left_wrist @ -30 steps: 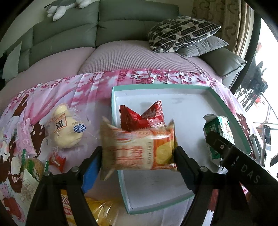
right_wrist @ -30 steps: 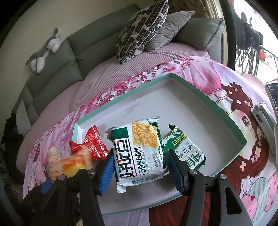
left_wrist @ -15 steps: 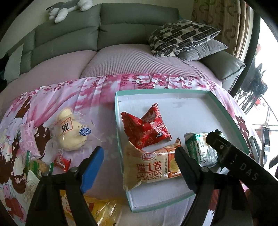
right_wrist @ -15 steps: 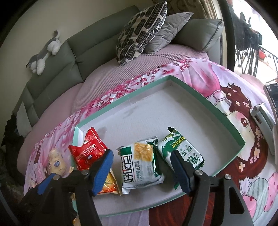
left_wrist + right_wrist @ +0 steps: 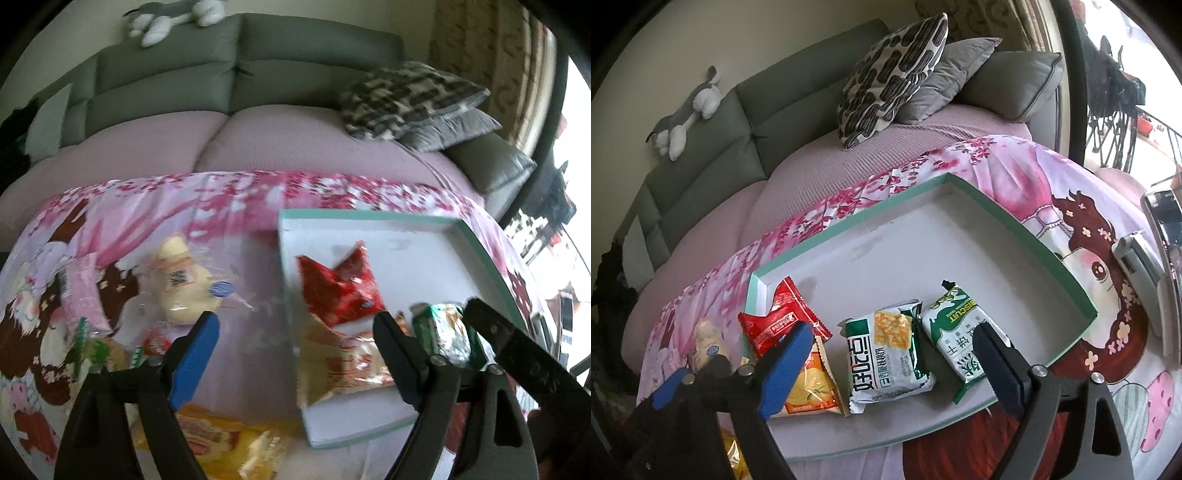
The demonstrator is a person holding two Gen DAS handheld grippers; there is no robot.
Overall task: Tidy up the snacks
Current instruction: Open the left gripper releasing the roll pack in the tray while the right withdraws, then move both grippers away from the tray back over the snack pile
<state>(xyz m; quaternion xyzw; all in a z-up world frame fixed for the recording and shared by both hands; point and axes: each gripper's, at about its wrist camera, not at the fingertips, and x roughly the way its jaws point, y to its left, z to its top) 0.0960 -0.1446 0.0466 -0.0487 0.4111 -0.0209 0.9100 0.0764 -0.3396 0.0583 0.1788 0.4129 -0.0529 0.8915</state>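
Sofa behind, pink-cloth table (image 5: 1052, 177) holds the tray (image 5: 1049, 254) with 4 snacks (image 5: 886, 354) lined along its near edge, probably for tidiness, while both tongs (image 5: 291, 354) (image 5: 894, 365) are opening, gripping nothing.

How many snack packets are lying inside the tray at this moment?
4, in a row along the tray's near edge: red packet at left, orange packet partly under it, green-and-white packet in the middle, green biscuit packet at right.

Pink cloth (image 5: 1015, 173) under snack tray (image 5: 1056, 258)
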